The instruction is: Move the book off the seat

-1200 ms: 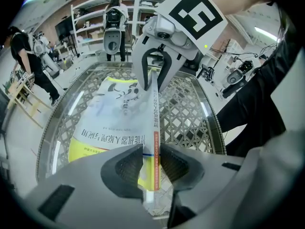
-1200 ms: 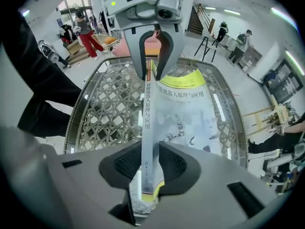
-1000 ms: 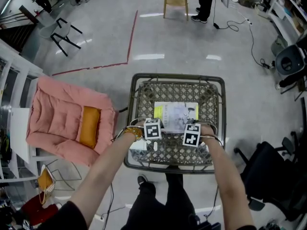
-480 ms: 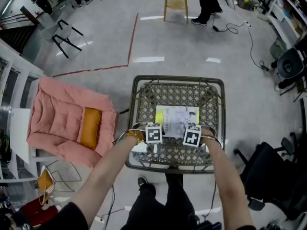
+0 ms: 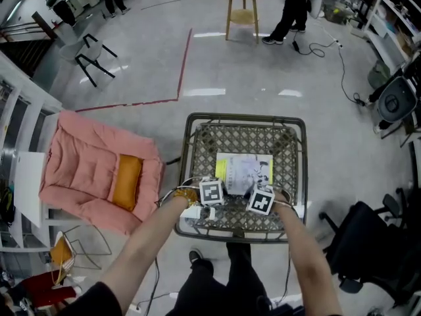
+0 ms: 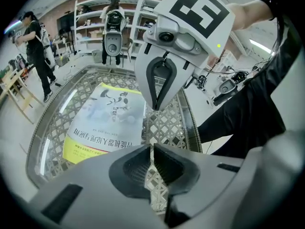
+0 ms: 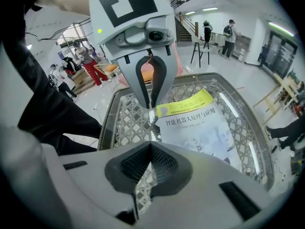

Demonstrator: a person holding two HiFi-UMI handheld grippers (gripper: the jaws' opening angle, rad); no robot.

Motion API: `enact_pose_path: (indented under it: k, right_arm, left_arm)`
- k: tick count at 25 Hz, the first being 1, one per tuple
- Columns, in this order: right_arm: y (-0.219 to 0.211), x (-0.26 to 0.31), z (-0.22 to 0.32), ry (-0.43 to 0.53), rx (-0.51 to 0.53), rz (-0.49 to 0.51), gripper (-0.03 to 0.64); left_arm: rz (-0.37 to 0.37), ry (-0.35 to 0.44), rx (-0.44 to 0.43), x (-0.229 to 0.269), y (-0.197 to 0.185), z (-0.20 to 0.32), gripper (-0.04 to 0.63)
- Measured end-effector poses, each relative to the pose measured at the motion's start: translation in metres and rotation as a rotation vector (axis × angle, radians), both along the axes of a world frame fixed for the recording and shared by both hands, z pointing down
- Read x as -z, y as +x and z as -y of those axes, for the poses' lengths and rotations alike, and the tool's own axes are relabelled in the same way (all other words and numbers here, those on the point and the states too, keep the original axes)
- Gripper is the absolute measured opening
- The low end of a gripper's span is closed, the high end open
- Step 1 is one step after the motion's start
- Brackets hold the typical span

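Book (image 5: 244, 170) lies flat at the middle of the seat (image 5: 245, 118), a squarish metal-rimmed frame filled with open woven lattice. Its cover is glossy and pale, with a yellow band down the left edge in the head view. Your left gripper (image 6: 151, 149) sits over bare lattice, the book to its left; its ribbed pads have just been closing, down to a hairline slit, nothing between them. Your right gripper (image 7: 151, 144) has its ribbed pads pressed together, empty.

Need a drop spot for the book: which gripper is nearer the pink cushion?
Left. The left gripper, jaws just closing on nothing, hangs over the seat's near-left part, toward the pink cushion; the right gripper is beside it, farther from the cushion.
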State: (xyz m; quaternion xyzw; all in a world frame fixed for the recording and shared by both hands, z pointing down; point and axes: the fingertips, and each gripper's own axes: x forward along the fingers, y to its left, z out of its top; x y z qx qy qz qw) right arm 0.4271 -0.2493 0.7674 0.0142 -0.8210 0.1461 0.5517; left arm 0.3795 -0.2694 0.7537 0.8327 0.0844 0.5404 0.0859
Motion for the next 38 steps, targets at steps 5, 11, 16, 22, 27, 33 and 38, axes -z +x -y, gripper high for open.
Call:
enact_pose_path:
  k: [5, 11, 16, 22, 27, 33, 38]
  right_arm:
    - [-0.009, 0.007, -0.004, 0.004, -0.082, -0.014, 0.014]
    - [-0.019, 0.029, 0.009, 0.024, -0.204, -0.026, 0.013]
    - [-0.035, 0.057, 0.021, 0.076, -0.28, 0.027, 0.013]
    - [-0.057, 0.095, 0.035, 0.19, -0.362, 0.093, 0.013]
    - [-0.069, 0.129, 0.04, 0.294, -0.449, 0.169, 0.012]
    - [-0.074, 0.181, 0.056, 0.435, -0.609, 0.304, 0.013]
    - [-0.074, 0.237, 0.061, 0.564, -0.712, 0.473, 0.014]
  left_arm:
    - [0.04, 0.001, 0.038, 0.004, -0.012, -0.01, 0.023]
    - [0.027, 0.004, 0.168, 0.021, -0.023, -0.003, 0.015]
    - [-0.001, 0.036, 0.267, 0.043, -0.03, 0.004, 0.012]
    - [-0.049, 0.105, 0.346, 0.074, -0.035, 0.007, 0.012]
    - [-0.11, 0.206, 0.44, 0.107, -0.041, 0.014, 0.012]
    - [-0.266, 0.353, 0.626, 0.153, -0.057, 0.035, 0.012]
    - [-0.474, 0.49, 0.764, 0.208, -0.066, 0.042, 0.012]
